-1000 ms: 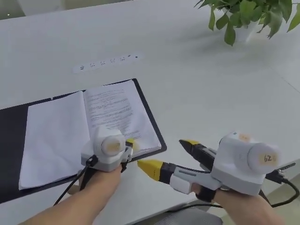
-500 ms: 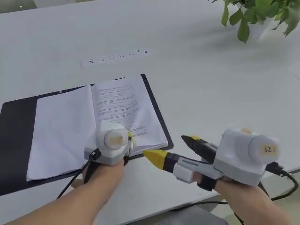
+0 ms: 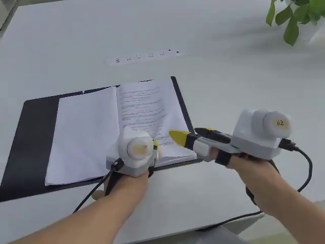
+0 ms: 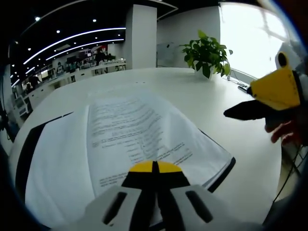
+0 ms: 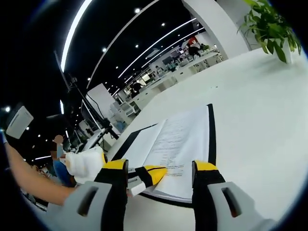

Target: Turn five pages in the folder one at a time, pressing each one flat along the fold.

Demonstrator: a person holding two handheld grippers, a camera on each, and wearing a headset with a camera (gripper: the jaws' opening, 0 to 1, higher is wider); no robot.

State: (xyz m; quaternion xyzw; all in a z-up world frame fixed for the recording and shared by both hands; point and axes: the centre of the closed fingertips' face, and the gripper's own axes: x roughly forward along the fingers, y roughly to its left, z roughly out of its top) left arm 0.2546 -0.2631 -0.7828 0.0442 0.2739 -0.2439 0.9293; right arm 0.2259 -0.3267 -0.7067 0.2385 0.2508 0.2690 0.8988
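Lying open near the table's [image 3: 228, 76] front edge: the folder [image 3: 30, 127], blank page [image 3: 84, 134] on the left, printed page [image 3: 144, 109] on the right. Holding the left gripper [image 4: 153, 167] low over the bottom of the printed page, jaws pressed together, nothing visible between them. Pointing the right gripper [image 5: 160, 166] in from the folder's right edge toward the left gripper, jaws spread wide and empty.
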